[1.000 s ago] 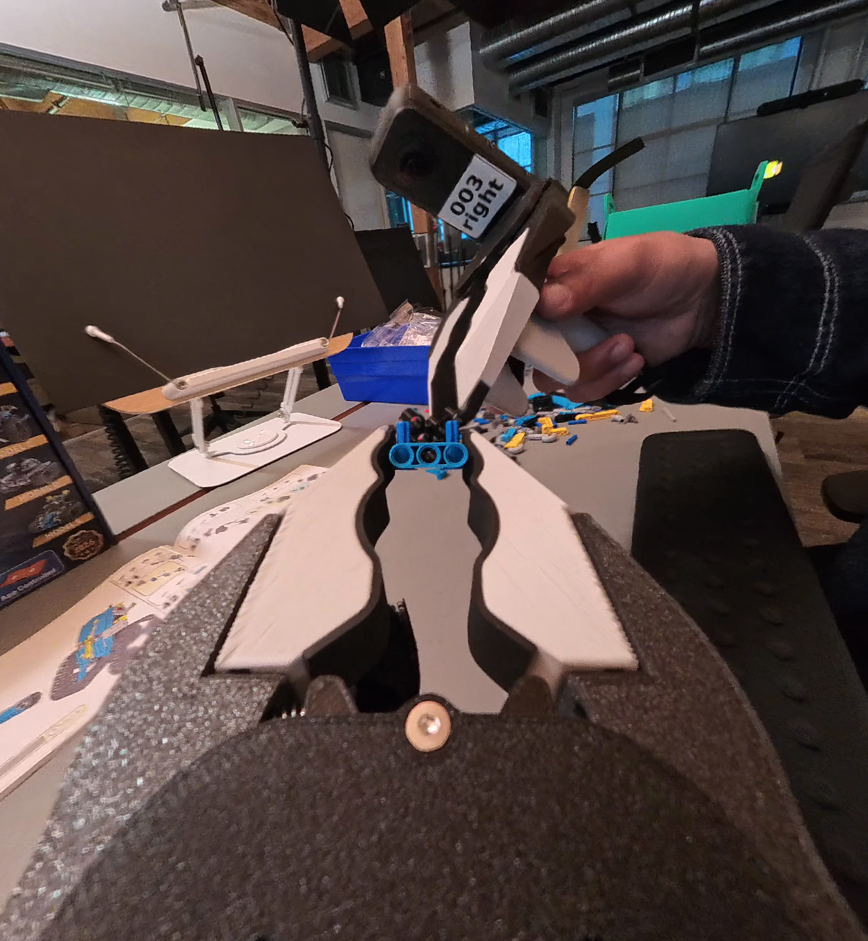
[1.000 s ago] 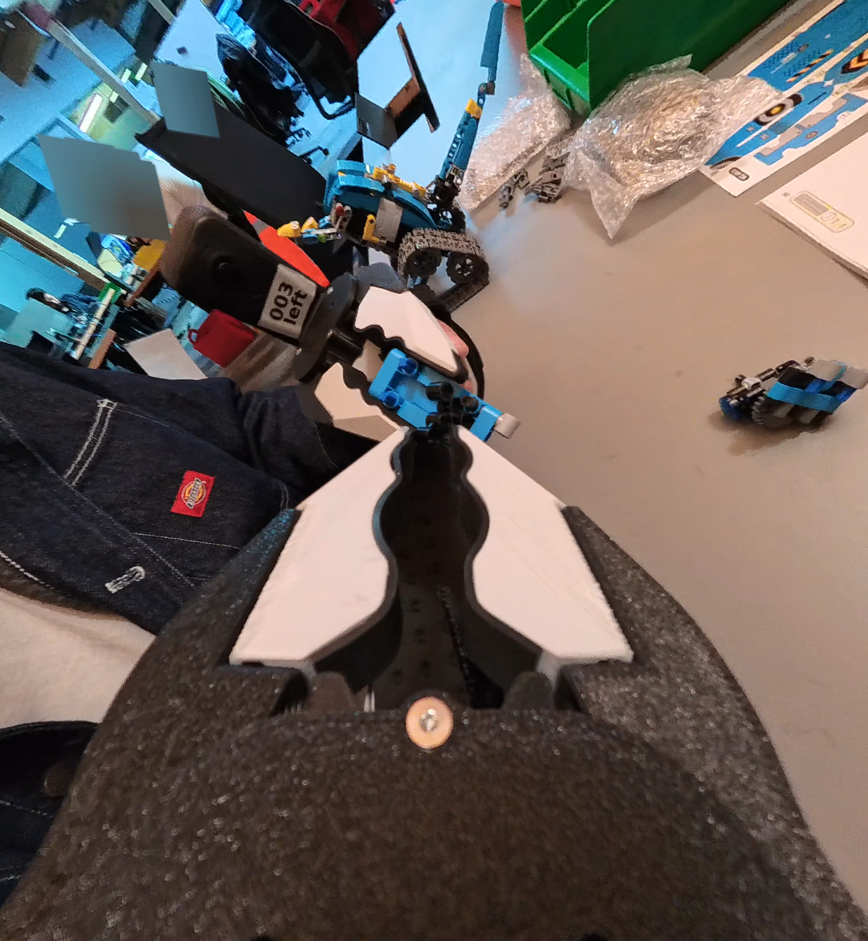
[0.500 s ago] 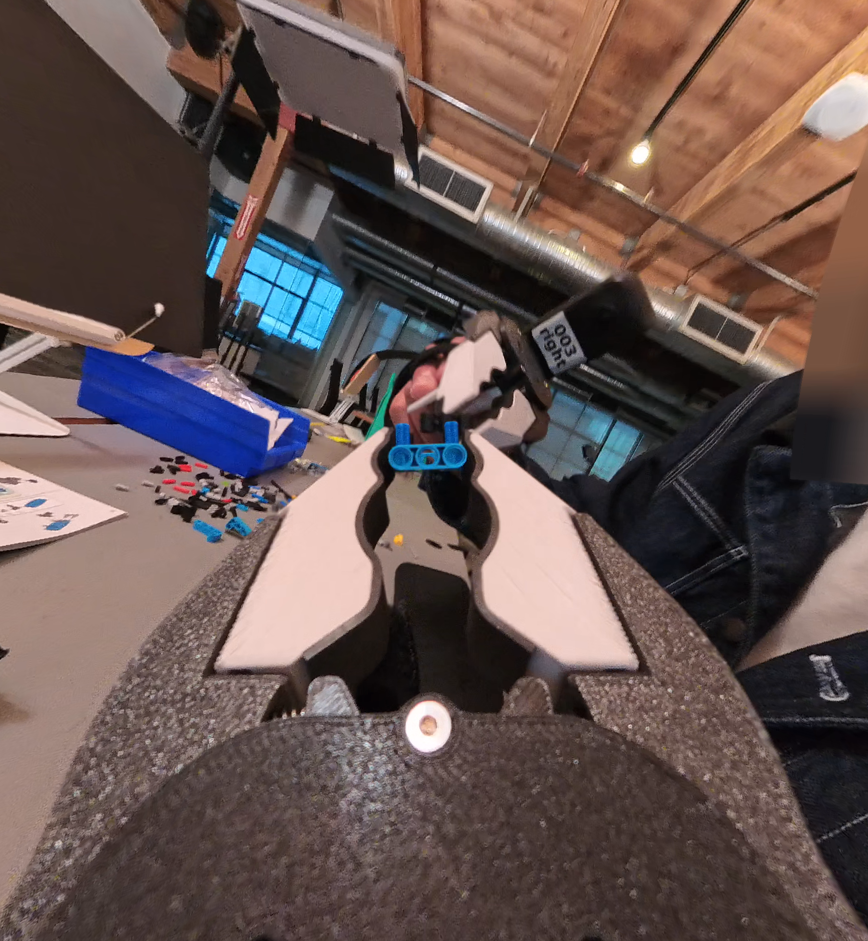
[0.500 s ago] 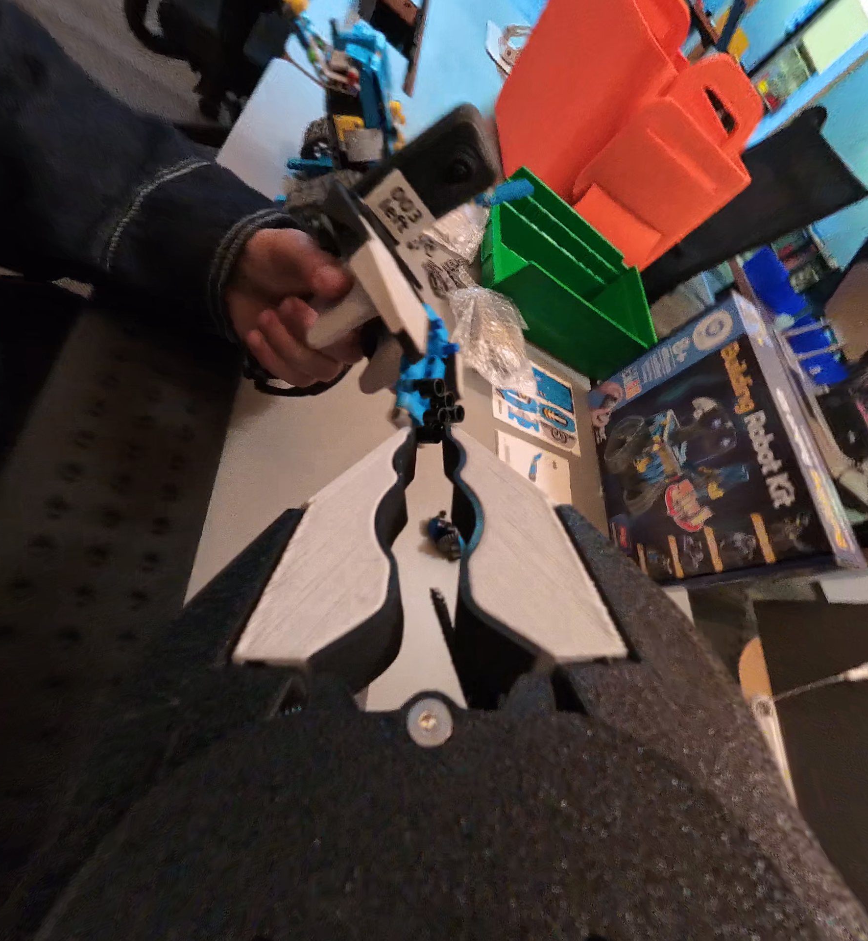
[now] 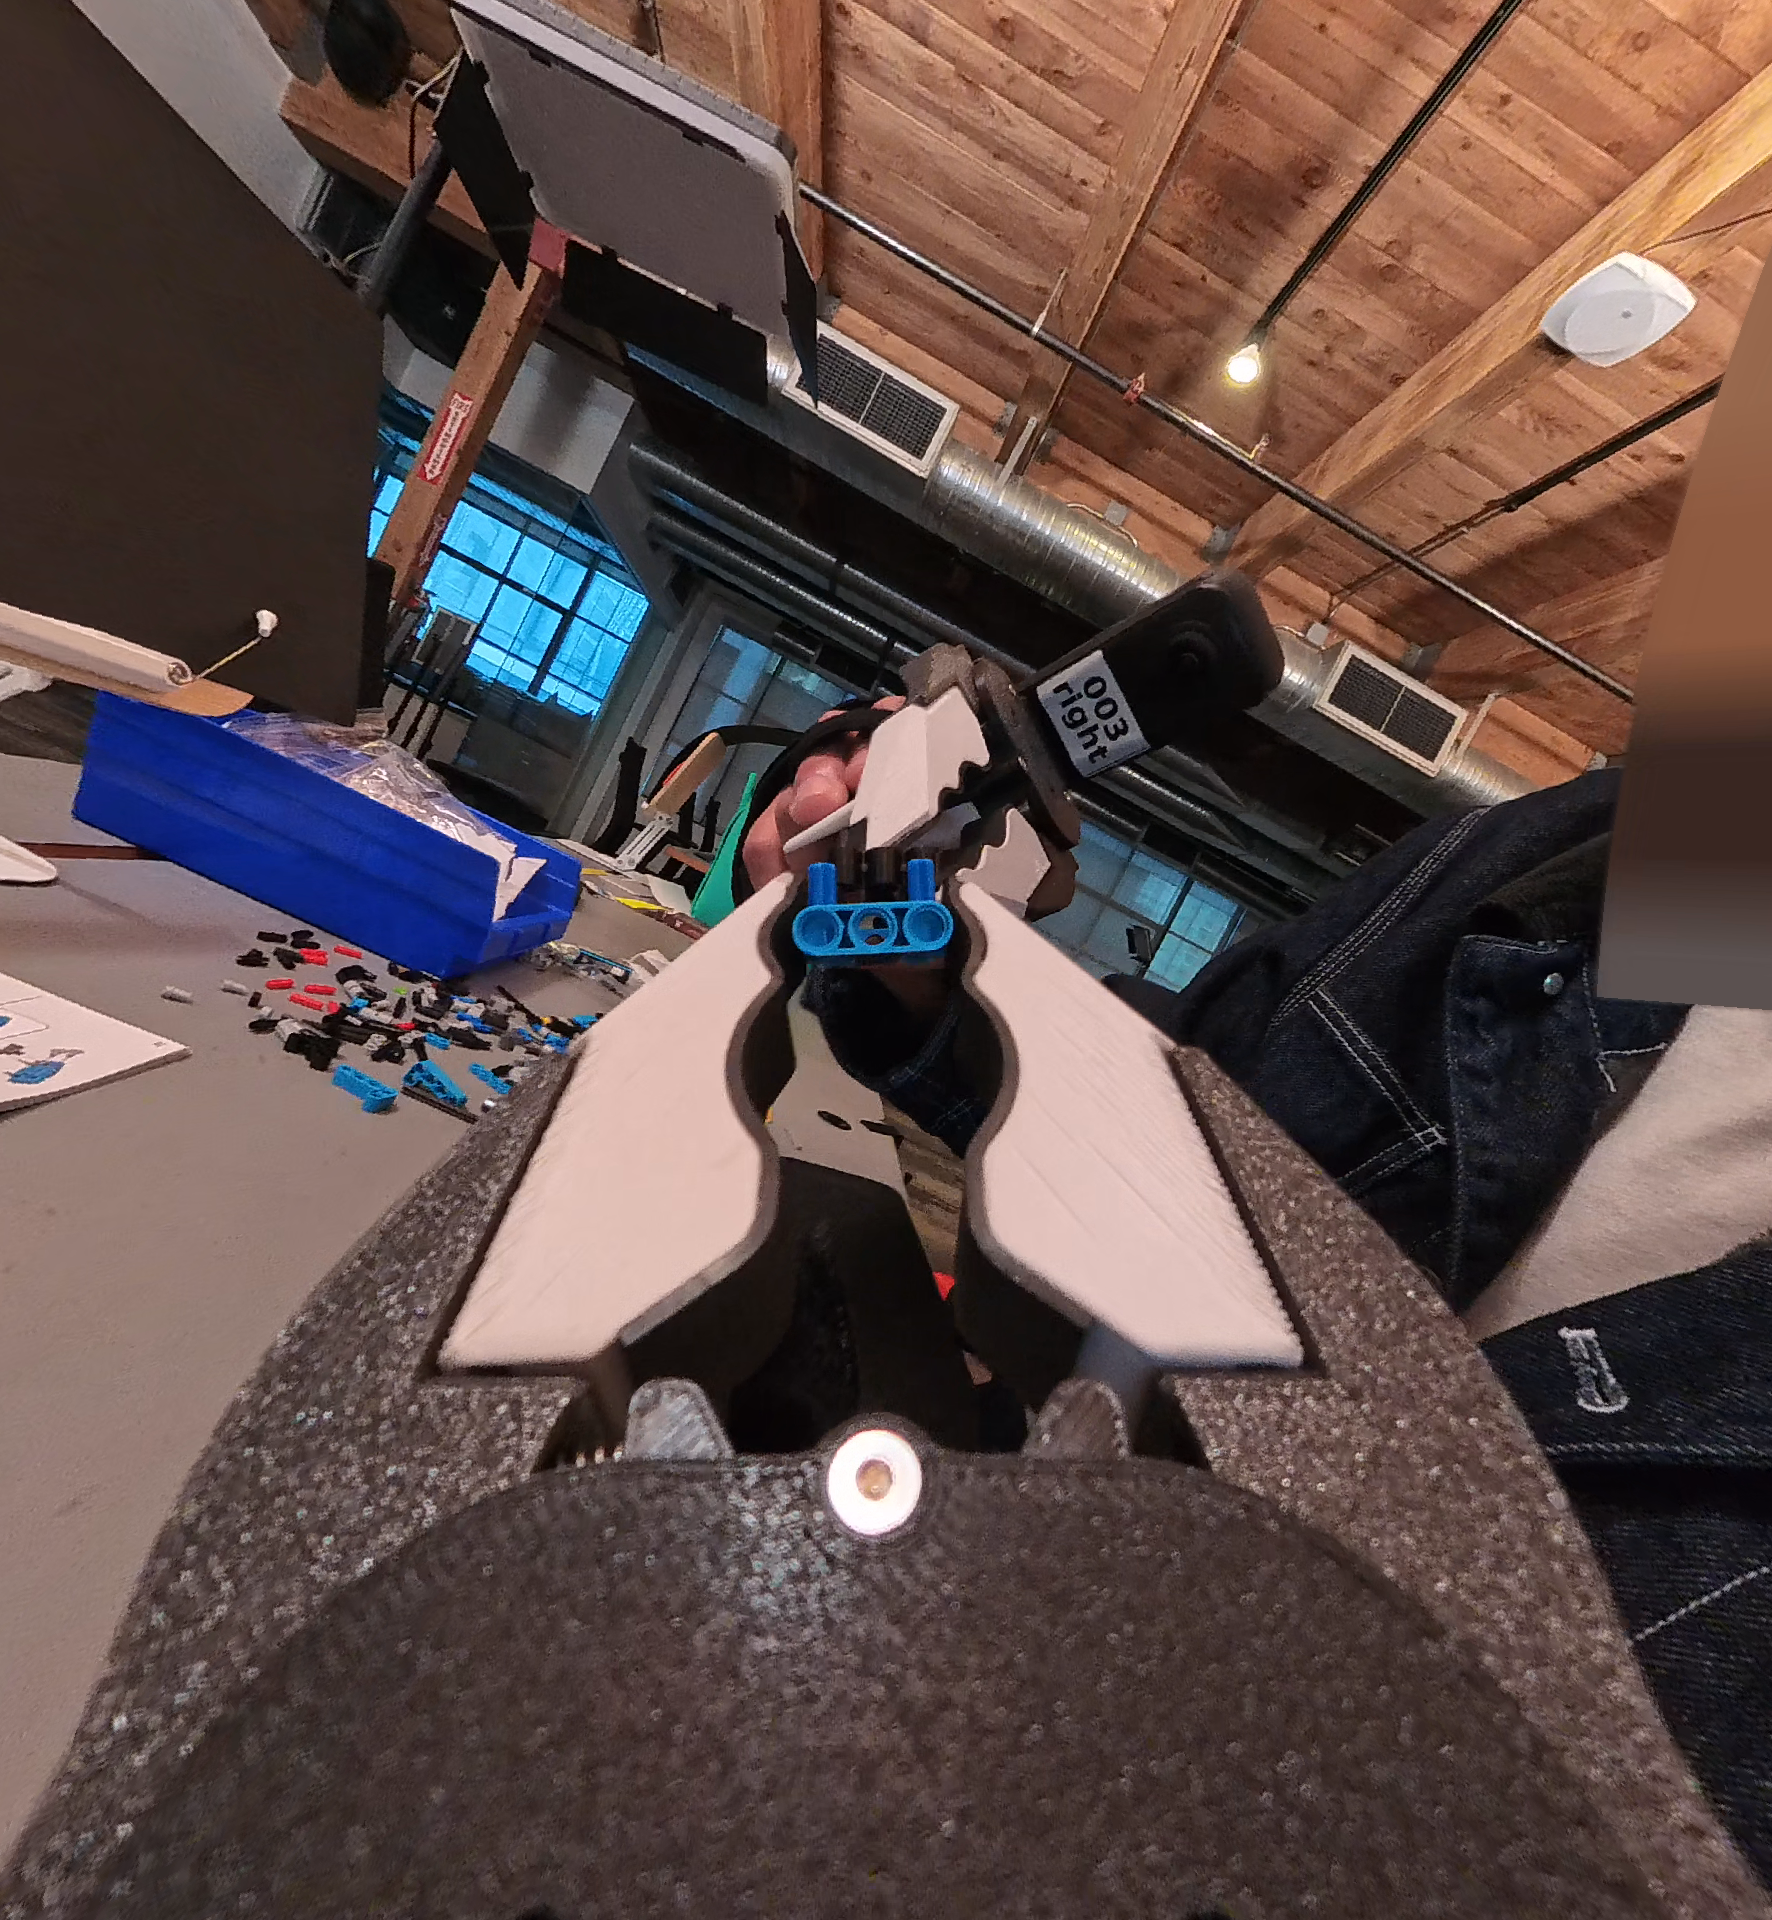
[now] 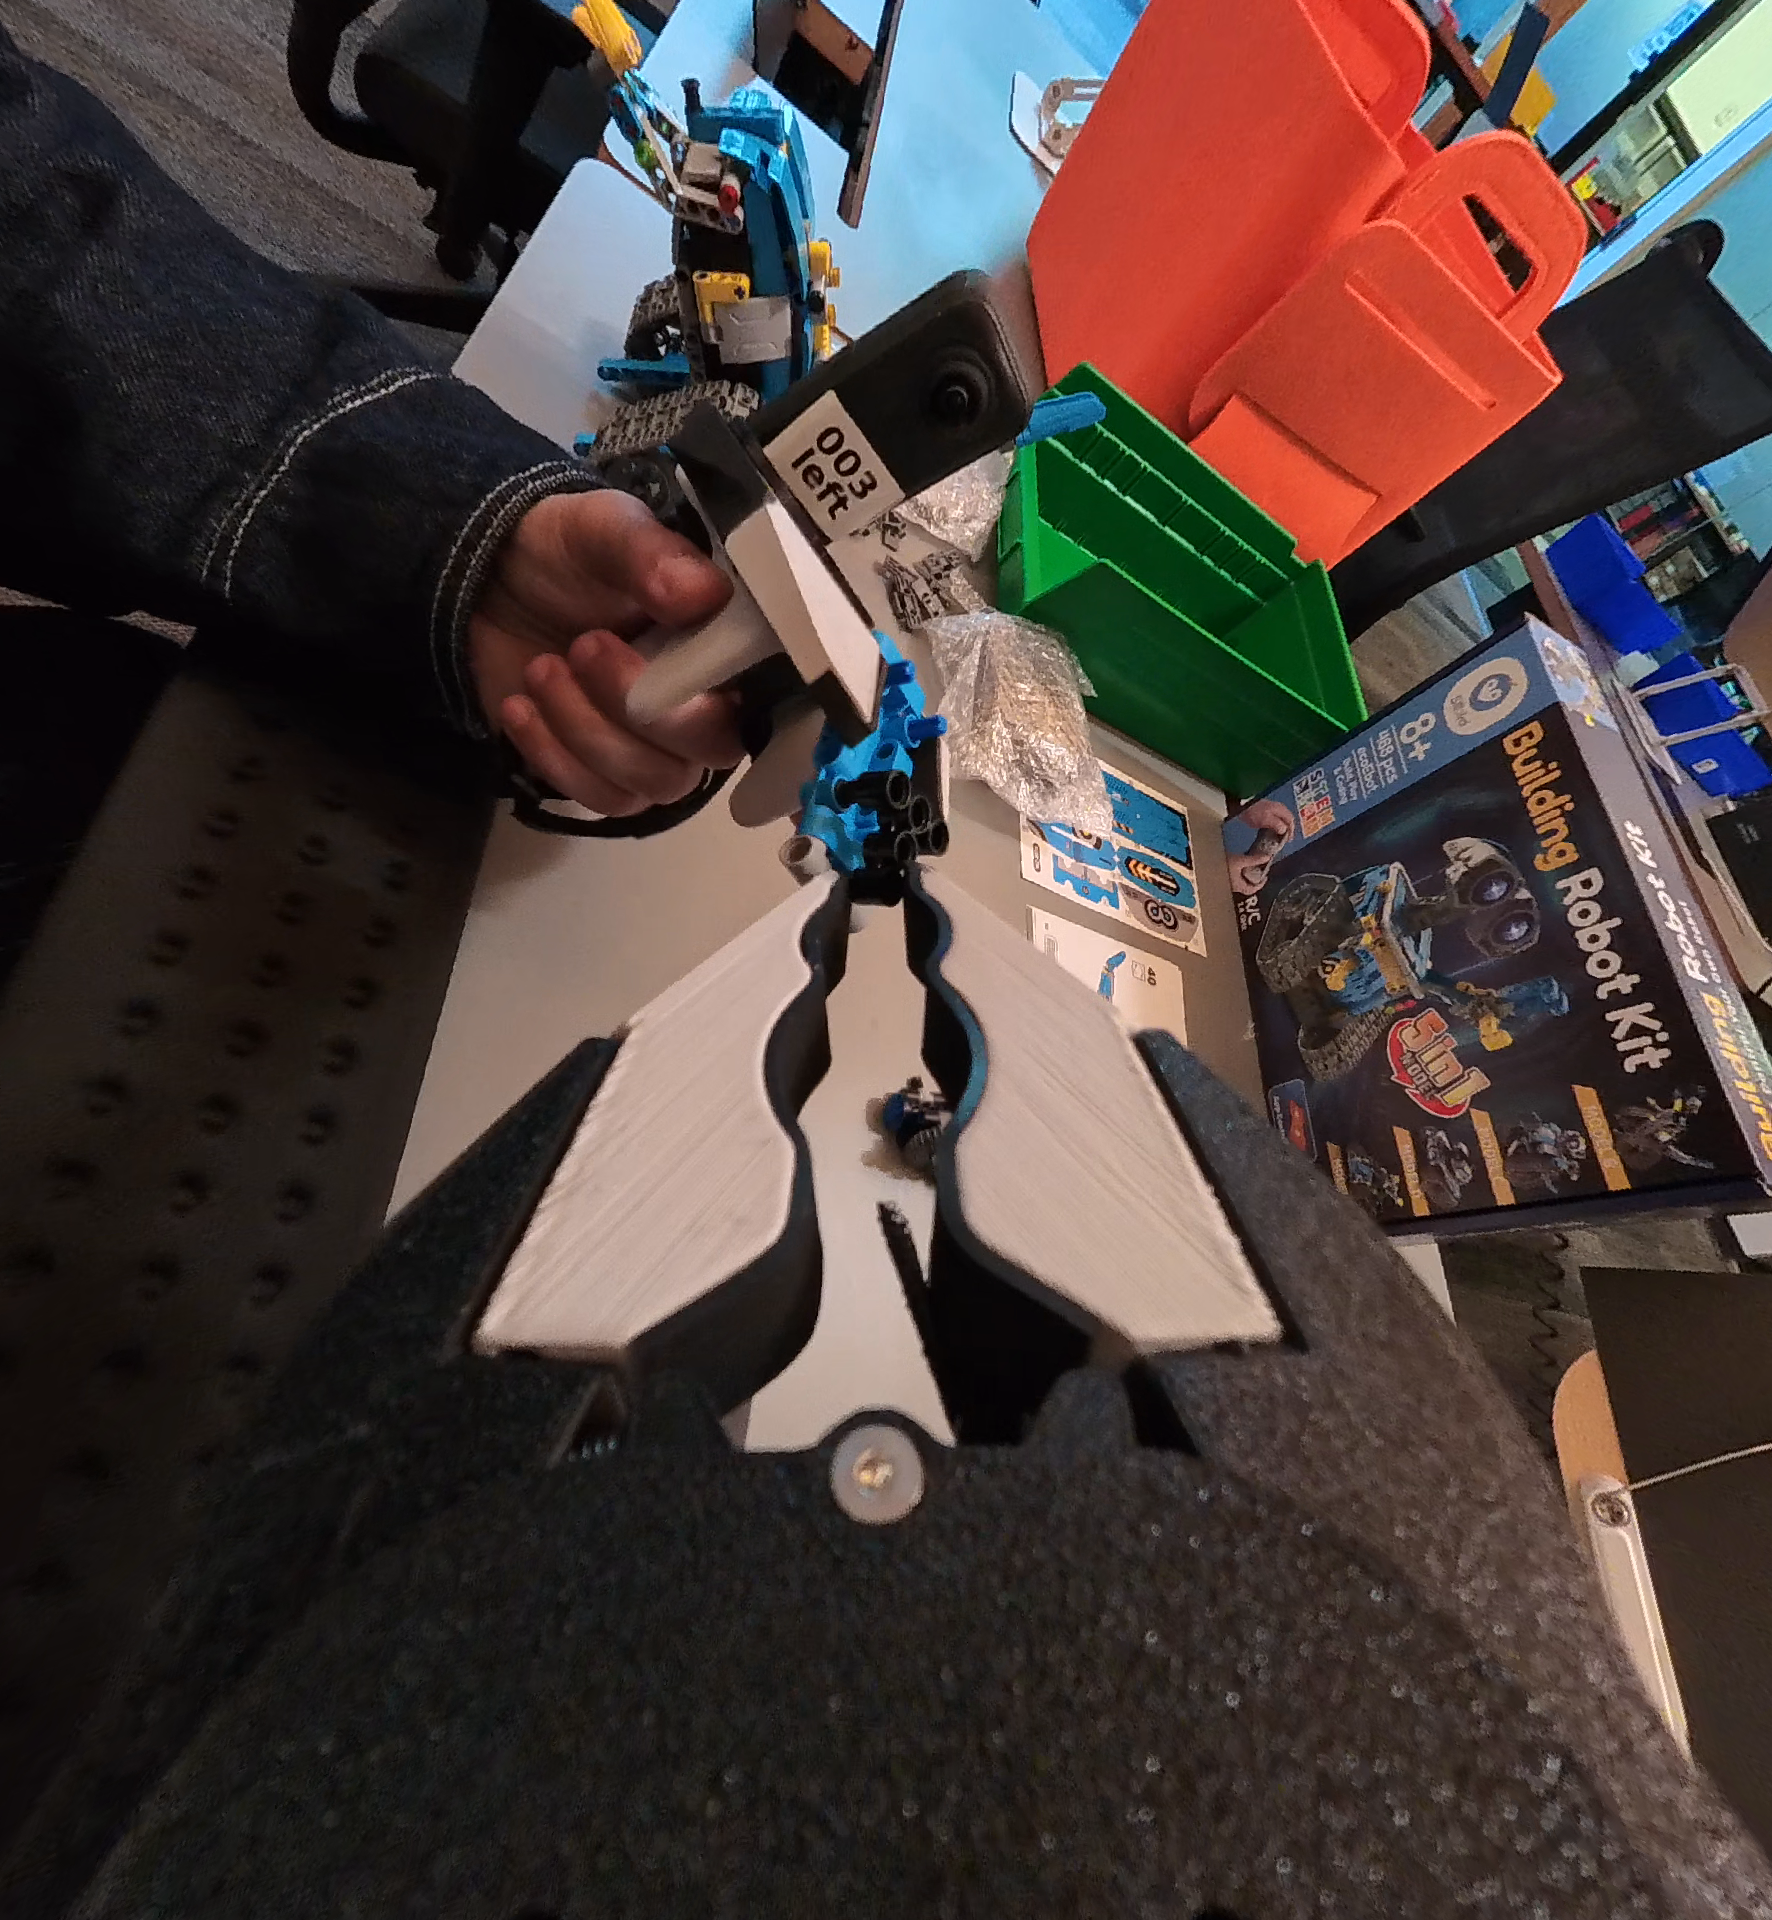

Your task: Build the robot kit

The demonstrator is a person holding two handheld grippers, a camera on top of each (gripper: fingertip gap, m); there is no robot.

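My left gripper is shut on a small blue building-block assembly with three round holes, held up in the air. It also shows in the right wrist view. My right gripper is shut on a black pin piece that sticks out of the same blue assembly. The right gripper shows in the left wrist view just behind the assembly, pointing down onto it. A hand in a dark denim sleeve holds the left gripper.
Loose small parts lie on the grey table by a blue bin and an instruction sheet. The right wrist view shows a green bin, orange folders, a kit box, a small blue model, and a built vehicle. Both grippers' tips are close together, under 4 cm apart. It is some 20 cm from my left tips to the small blue model.
Both grippers have lifted and swung round with the assembly, the left view now tilted toward the ceiling. In the last half second they stayed joined on the piece, drawing slightly closer.
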